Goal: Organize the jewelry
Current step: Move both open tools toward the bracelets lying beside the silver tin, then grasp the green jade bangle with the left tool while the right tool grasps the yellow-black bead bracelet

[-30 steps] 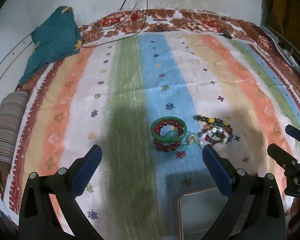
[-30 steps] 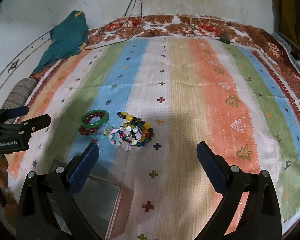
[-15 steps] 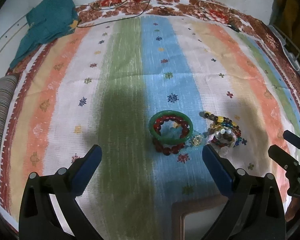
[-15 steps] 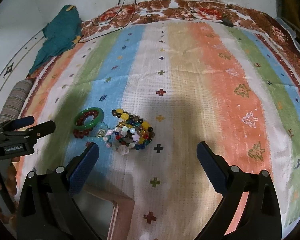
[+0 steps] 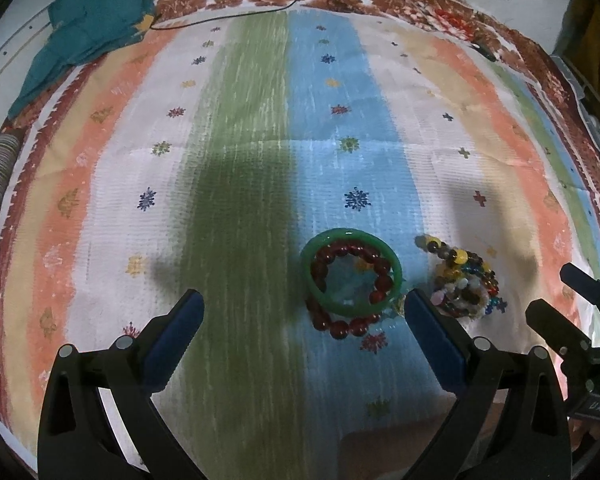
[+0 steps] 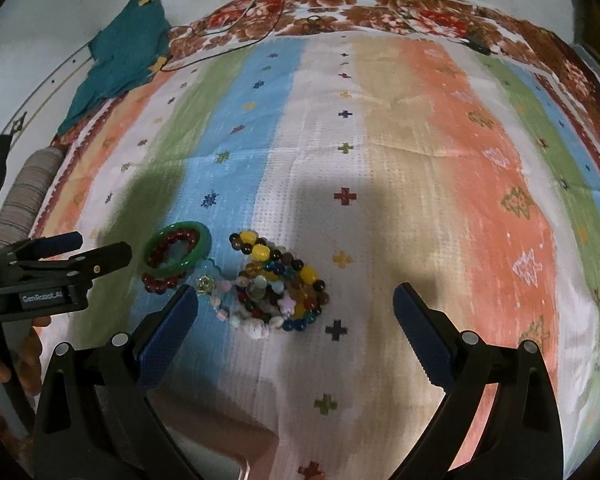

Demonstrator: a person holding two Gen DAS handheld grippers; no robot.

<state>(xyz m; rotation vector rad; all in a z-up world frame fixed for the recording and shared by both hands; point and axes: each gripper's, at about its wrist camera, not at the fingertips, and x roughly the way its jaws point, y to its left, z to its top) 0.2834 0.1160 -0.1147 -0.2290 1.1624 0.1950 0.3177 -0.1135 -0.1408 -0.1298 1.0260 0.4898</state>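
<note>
Starting on the left, there's a teal cloth point(image 5: 88, 28) bunched at the far corner of the striped blanket point(image 5: 240, 120), with a thin black cable point(image 6: 236, 46) trailing along the floral border. The left tool point(image 5: 302, 322) hangs over the green and blue stripes with its jaws spread wide, nothing between them. Just ahead of it sits a green bangle point(image 5: 352, 270) lying on top of a dark red bead bracelet point(image 5: 342, 326). Right beside those, a tangled pile of mixed coloured bead bracelets point(image 6: 278, 286) rests on the white stripe, with a small gold charm point(image 6: 205, 283) between the two clusters. The right tool point(image 6: 296, 310) is released too, jaws wide apart, hovering right over that pile. A pinkish box edge point(image 6: 220, 436) peeks in at the bottom.
</note>
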